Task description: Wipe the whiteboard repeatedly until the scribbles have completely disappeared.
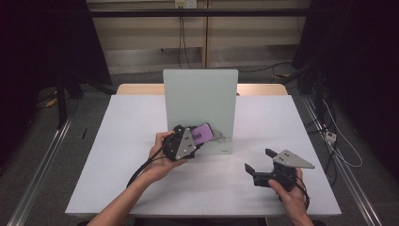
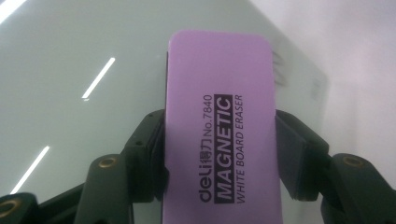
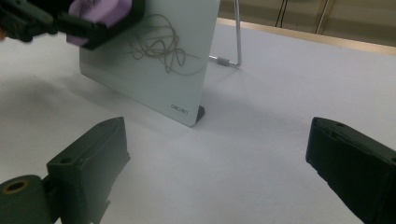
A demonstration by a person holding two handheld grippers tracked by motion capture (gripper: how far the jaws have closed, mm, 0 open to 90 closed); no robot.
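A pale green whiteboard [image 1: 200,101] stands upright on its wire foot in the middle of the table. A grey pen scribble [image 3: 163,46] marks its lower right part. My left gripper [image 1: 201,136] is shut on a purple magnetic whiteboard eraser [image 1: 205,132], its jaws pressing on the eraser's two long sides [image 2: 219,116]. The eraser is held up at the board's face [image 2: 70,70], just left of the scribble [image 1: 221,137]; whether it touches the board I cannot tell. My right gripper [image 1: 258,159] rests low over the table at the right front, jaws wide open, nothing between them [image 3: 215,149].
The white tabletop [image 1: 122,155] spreads out around the board. The board's wire stand [image 3: 236,56] sticks out behind it. A cable trails from the left gripper across the table towards the front edge. Dark floor, rails and cables surround the table.
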